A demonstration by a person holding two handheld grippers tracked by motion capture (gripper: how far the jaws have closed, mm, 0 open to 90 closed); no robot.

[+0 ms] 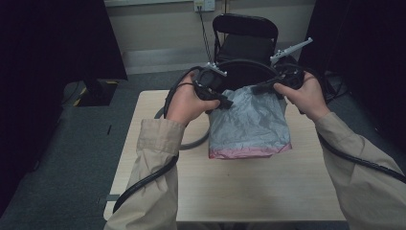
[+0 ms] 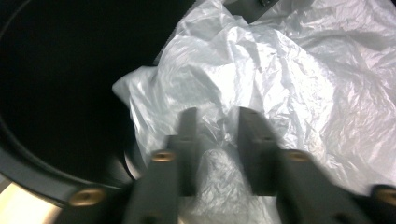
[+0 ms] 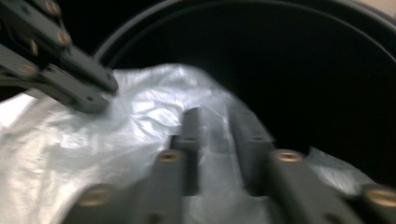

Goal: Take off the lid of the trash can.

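crinkly grey plastic everywhere. my left gripper [image 1: 225, 102] has its jaws close together with a fold of the plastic bag [image 1: 251, 122] bunched between them, though i can't tell if the pads really bite it. past the jaw tips sits the dark mouth of the black bin [image 2: 56, 88]. over to my right gripper [image 3: 219, 116], same deal: jaws narrow, bag film lying between and under them, the bin's black rim [image 3: 261, 9] arcing beyond the tips. the bag's pink-edged bottom [image 1: 249, 152] rests on the wooden table [image 1: 239, 191].

The table [image 1: 230, 191] is seen from above, while the bag [image 2: 289, 88] is viewed close along the jaws in both gripper views.
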